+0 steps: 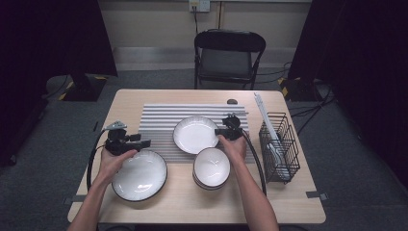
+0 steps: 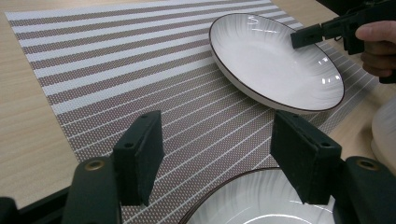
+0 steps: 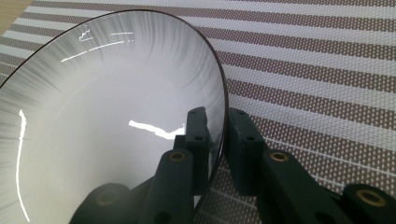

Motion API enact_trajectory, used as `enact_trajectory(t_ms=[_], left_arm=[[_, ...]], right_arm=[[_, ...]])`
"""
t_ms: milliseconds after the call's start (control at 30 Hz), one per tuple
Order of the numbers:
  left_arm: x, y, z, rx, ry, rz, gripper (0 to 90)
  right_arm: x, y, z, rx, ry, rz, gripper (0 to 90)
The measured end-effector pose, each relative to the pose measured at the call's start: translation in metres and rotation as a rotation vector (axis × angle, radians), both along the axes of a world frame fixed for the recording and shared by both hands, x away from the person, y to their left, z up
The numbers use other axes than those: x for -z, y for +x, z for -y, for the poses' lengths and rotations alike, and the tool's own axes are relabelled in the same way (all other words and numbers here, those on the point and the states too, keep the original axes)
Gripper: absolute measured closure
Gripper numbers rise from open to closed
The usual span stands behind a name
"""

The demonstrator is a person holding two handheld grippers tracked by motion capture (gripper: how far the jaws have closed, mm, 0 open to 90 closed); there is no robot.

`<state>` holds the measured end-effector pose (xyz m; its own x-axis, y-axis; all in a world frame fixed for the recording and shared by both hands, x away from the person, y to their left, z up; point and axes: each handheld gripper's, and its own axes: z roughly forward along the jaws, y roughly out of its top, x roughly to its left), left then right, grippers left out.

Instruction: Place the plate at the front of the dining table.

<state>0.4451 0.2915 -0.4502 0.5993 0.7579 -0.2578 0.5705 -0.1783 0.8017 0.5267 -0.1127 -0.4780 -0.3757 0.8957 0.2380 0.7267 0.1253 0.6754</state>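
A wooden table (image 1: 144, 211) filled the middle of the high view, a striped placemat (image 1: 159, 118) across its centre. On the mat lay a white plate (image 1: 192, 134). The right gripper (image 1: 222, 131) pinched that plate's right rim. The left gripper (image 1: 144, 143), jaws spread and empty, hovered at lower left over a larger plate (image 1: 139, 175). The plate seemed gripped, ready to lift; a level, steady raise would come next.
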Motion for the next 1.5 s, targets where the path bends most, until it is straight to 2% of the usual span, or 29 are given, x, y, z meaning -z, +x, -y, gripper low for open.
enact_trajectory(t_ms=[167,267,333,400,533,567,800,1133,1267,1333,1400,1500], left_arm=[[0.0,0.0,-0.002,-0.002,-0.001,0.003,34.5],[0.0,0.0,-0.005,-0.009,-0.002,0.001,34.5],[0.001,0.0,-0.006,-0.011,-0.007,0.0,34.5],[0.001,0.0,-0.006,-0.011,-0.004,0.001,34.5],[0.0,0.0,-0.006,-0.009,-0.002,-0.001,34.5],[0.0,-0.001,-0.006,-0.01,0.0,0.001,34.5],[0.001,-0.003,-0.009,-0.02,0.008,0.008,34.1],[0.008,-0.007,-0.029,-0.065,0.024,-0.006,31.7],[0.008,-0.008,-0.039,-0.095,0.018,0.0,30.6],[0.009,-0.008,-0.042,-0.115,0.049,-0.016,31.0],[0.012,-0.009,-0.046,-0.123,0.062,-0.014,30.5],[0.015,-0.009,-0.054,-0.154,0.05,-0.021,27.5]], right_arm=[[-0.002,0.006,-0.003,0.007,0.024,-0.004,82.8],[-0.003,0.011,-0.005,0.006,0.035,0.017,83.9],[-0.002,0.013,-0.007,0.01,0.018,0.002,83.2],[0.0,0.015,-0.006,0.003,0.026,-0.001,83.2],[-0.001,0.013,-0.008,0.003,0.004,0.009,81.6],[-0.001,0.013,-0.007,0.0,0.012,0.014,79.4],[-0.009,0.006,-0.003,-0.013,0.04,0.046,70.8],[-0.025,-0.009,-0.003,-0.066,0.036,0.075,58.4],[-0.03,-0.015,-0.003,-0.075,0.039,0.093,54.5],[-0.031,-0.018,-0.001,-0.079,0.035,0.096,52.3],[-0.033,-0.023,0.002,-0.079,0.044,0.096,50.9],[-0.041,-0.028,0.008,-0.077,0.059,0.113,48.3]])
